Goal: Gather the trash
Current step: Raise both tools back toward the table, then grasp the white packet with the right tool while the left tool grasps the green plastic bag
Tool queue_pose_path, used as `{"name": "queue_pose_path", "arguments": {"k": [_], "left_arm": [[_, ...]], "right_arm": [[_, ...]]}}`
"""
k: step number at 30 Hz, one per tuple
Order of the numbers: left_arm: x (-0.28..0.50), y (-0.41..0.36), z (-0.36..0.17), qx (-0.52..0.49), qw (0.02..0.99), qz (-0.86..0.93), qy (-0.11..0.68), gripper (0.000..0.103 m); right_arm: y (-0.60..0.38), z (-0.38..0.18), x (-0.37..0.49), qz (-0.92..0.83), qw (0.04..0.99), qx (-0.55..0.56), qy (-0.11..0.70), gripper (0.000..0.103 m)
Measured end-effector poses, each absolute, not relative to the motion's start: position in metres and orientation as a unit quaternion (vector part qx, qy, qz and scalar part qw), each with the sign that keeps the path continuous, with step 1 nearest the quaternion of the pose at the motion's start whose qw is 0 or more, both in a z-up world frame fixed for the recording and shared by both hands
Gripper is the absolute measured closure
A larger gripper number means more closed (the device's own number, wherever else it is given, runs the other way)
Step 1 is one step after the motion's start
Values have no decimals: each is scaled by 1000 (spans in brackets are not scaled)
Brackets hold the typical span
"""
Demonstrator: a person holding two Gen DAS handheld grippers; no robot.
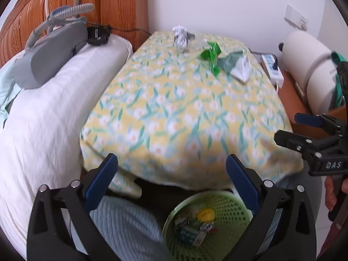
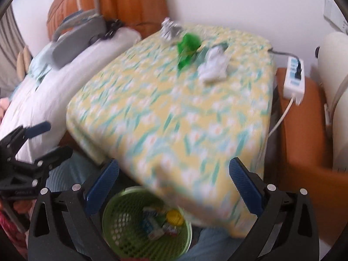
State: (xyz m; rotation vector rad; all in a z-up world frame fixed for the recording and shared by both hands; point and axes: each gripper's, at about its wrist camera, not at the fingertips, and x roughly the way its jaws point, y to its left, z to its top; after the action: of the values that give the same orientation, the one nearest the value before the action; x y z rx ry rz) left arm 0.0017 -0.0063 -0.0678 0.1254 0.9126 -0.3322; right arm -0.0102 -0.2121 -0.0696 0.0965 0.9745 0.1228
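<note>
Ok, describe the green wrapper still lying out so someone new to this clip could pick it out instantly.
Find the yellow floral pillow that fills the middle of the left wrist view, and look at its far end near the white wall. Three scraps lie there: the bright green wrapper sits between a crumpled silver foil ball and a flat white-and-dark-green packet. It alone is glossy, translucent green.

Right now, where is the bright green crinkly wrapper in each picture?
Left wrist view: the green wrapper lies near the far end of the flowery yellow pillow, right of centre.
Right wrist view: the green wrapper lies at the pillow's far end, near the middle, blurred.
Shared landmark: the crumpled silver foil sits just beyond and left of it in both.
</note>
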Motion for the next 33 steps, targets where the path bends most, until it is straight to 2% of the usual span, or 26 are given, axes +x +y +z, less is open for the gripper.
{"name": "queue_pose_path", "arguments": {"k": [15, 33], "left_arm": [[52, -41, -56, 50, 889, -150, 429, 8], [109, -81, -66, 54, 887, -148, 435, 8]], "right_arm": [[-241, -51, 65, 16, 898, 52, 436, 3], [-271, -83, 136, -18, 896, 66, 439, 3]]}}
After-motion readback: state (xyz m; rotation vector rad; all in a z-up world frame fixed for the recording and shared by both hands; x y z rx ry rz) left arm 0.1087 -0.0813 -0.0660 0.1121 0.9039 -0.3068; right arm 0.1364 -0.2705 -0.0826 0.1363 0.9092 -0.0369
